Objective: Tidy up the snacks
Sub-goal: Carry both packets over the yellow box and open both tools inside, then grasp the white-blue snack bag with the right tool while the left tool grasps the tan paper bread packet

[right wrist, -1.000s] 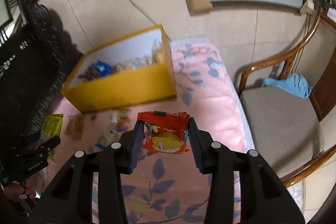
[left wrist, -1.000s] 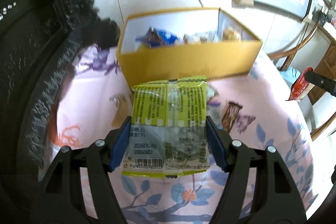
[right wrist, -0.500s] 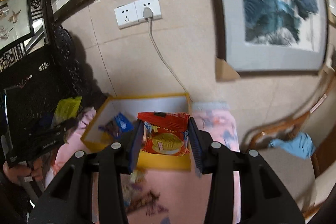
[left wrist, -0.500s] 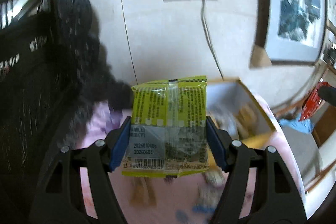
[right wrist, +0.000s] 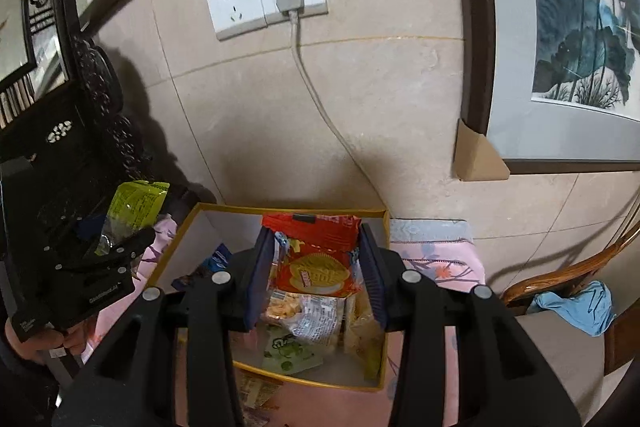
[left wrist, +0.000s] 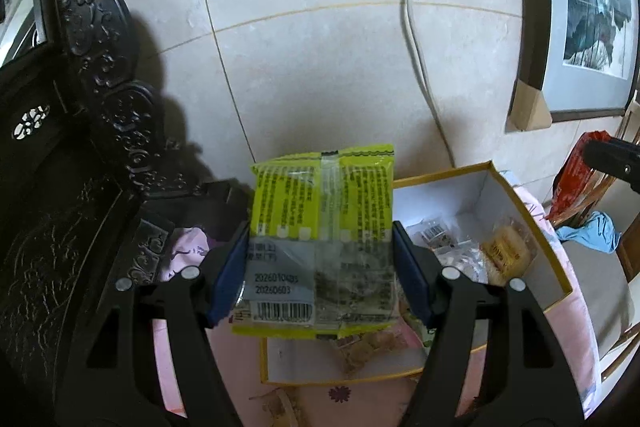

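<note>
A: How far along is the snack sorting?

B: Partway, I'd judge. The yellow box [right wrist: 382,307] already has several packets in it, a few more lie loose on the pink floral cloth [left wrist: 560,359] near its front, and two are in the air.

A: What has the left tool [left wrist: 320,275] got?

B: Its jaws stand about half open, pressed on the sides of a yellow-green packet [left wrist: 322,227], held up over the left near part of the box.

A: And the right tool [right wrist: 316,275]?

B: Narrower, closed on a red biscuit packet [right wrist: 316,259] that hangs above the middle of the box.

A: So what's left?

B: Probably letting both go into the box, then fetching the loose ones.
</note>
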Demonstrator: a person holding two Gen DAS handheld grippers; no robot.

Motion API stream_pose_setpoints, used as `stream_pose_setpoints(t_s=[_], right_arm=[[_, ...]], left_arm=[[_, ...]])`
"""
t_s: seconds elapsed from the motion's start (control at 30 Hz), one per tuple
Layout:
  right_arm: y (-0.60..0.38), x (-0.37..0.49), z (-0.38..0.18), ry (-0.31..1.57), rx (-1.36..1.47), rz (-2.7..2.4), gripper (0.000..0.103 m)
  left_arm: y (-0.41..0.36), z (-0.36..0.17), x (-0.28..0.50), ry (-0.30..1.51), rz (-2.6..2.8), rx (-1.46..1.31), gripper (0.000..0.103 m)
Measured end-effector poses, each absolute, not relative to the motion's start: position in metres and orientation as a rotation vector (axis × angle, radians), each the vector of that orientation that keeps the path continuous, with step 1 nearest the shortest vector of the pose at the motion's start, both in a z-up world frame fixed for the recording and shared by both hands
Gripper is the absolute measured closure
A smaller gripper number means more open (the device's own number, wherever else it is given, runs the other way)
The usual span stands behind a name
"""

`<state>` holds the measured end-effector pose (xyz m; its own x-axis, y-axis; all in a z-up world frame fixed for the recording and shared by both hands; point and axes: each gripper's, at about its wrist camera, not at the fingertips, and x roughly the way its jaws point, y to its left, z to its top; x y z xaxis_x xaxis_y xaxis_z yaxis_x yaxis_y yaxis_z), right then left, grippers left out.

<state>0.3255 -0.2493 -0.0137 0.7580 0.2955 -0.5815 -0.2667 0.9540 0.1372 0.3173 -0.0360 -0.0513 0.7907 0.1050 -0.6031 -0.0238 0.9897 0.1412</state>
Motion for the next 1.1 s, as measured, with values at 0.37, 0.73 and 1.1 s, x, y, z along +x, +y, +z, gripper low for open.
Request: stream_pose_setpoints(t_s=[0.37,0.73,1.1], right_arm=[[-0.243,0.345,-0.026,0.684,0.051,0.286,0.027],[-0.234,0.283,-0.063,0.814,0.063,0.296,0.001],[-0.134,0.218,-0.24,1.105,0.037,0.118,0.001]], left_arm=[[-0.027,-0.053,0.324,0.67,0.094,0.114,0.002],[0.013,-0.073,0.272,0.704,0.303,0.16,0.002],[0.07,-0.169,0.196,0.944,0.454,0.117,0.002]])
